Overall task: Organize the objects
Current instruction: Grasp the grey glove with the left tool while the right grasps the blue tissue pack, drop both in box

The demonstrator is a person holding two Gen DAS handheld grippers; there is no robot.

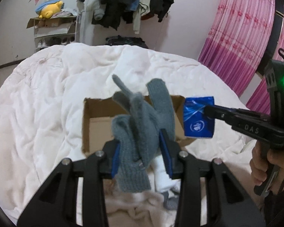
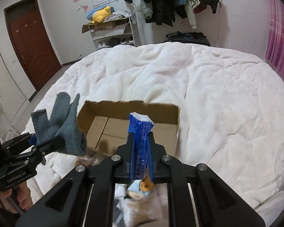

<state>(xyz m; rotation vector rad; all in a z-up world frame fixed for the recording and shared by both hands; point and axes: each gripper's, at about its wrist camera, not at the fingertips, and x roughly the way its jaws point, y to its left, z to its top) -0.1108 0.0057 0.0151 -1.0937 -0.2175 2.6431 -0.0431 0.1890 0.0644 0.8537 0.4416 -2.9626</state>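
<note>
We see one open brown cardboard box (image 2: 134, 126) on the white-quilted bed (image 2: 217, 94), holding nothing visible. Our left tongs (image 1: 142, 151) clamp one grey knitted glove (image 1: 140, 132) above the box's near-left corner; our right tongs (image 2: 140, 149) pinch one blue tissue packet (image 2: 140, 141) (upright) over its near edge.

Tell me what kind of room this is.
Most likely a bedroom in a home: a bed with a white quilt fills the view, clothes hang along the back wall beside a shoe rack, and pink curtains cover the window side.
</note>
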